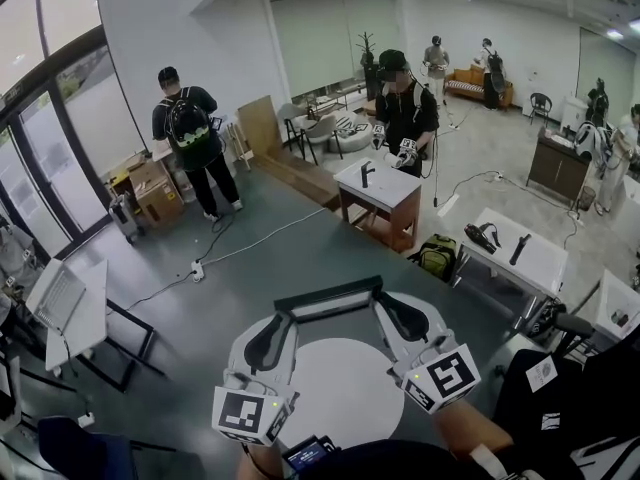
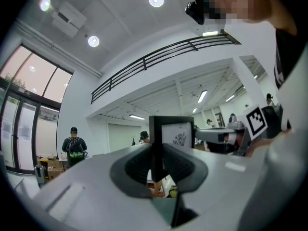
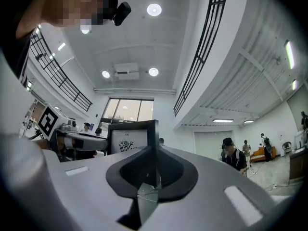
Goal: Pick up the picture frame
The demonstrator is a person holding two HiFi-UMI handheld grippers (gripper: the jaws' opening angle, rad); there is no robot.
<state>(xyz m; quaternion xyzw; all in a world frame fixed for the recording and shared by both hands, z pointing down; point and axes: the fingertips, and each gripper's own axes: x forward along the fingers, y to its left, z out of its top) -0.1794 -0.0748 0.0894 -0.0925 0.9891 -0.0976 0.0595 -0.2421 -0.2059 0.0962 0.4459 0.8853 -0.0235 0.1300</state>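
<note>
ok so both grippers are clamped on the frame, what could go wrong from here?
Left gripper and right gripper each pinch only a thin side edge of the picture frame; it could slip or pivot out.
Both hands share one rigid frame: uneven motion might twist it free of one grip.
It's held in the air by the round table; a drop could hit table or floor.
</note>
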